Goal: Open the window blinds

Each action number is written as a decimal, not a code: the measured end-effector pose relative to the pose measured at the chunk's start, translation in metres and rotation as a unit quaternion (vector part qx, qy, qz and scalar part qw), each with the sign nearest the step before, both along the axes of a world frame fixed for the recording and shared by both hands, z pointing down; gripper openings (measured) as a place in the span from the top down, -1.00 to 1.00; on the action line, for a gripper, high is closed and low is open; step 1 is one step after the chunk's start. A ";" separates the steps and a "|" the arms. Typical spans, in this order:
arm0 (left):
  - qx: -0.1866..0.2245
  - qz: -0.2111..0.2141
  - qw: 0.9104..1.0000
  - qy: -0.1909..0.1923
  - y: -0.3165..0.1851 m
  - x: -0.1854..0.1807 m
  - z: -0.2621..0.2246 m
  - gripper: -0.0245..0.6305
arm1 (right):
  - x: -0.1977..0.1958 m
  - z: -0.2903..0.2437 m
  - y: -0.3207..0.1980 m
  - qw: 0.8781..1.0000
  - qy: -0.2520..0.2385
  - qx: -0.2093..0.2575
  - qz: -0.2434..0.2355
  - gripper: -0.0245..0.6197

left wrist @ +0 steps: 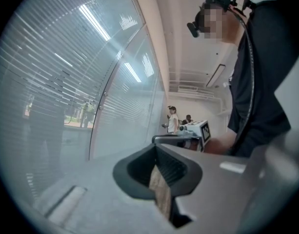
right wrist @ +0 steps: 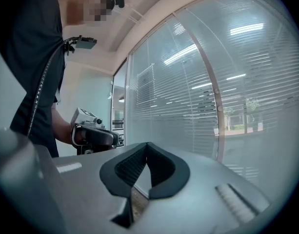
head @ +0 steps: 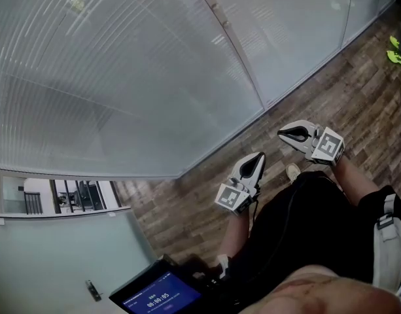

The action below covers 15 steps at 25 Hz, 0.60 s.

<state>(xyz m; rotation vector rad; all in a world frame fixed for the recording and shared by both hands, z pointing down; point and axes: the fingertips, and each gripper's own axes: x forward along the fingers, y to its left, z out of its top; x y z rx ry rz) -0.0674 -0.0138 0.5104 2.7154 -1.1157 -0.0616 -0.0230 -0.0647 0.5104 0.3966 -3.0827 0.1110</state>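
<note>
The window blinds (head: 122, 64) hang lowered behind a glass wall, their slats closed; they fill the upper left of the head view. They also show in the left gripper view as blinds (left wrist: 51, 82) and in the right gripper view as blinds (right wrist: 188, 96). My left gripper (head: 258, 156) is held out level over the floor, shut, with nothing between its pads (left wrist: 139, 167). My right gripper (head: 281, 135) is beside it, a little nearer the glass, also shut and empty, its pads (right wrist: 161, 172) meeting at the tip. Neither touches the blinds or the glass.
Wood plank floor (head: 357, 84) runs along the foot of the glass. A metal frame post (head: 226, 31) divides the panes. A dark screen with a timer (head: 157, 299) sits low at the left. Something green (head: 396, 51) lies far right. People stand far off (left wrist: 172, 120).
</note>
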 end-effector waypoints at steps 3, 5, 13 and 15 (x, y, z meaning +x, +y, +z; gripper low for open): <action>-0.001 -0.007 1.000 -0.005 -0.015 0.003 0.002 0.92 | 0.006 0.004 -0.016 1.000 0.004 -0.003 -0.005 0.91; 0.000 -0.014 1.000 -0.007 -0.026 0.004 0.001 0.92 | 0.009 0.004 -0.026 1.000 0.003 0.000 -0.008 0.91; 0.011 -0.040 0.999 -0.016 -0.061 0.013 -0.004 0.92 | 0.021 0.003 -0.061 1.000 -0.003 0.000 -0.027 0.91; 0.011 -0.046 0.999 -0.023 -0.063 0.012 -0.003 0.92 | 0.022 0.004 -0.066 1.000 -0.005 0.000 -0.031 0.91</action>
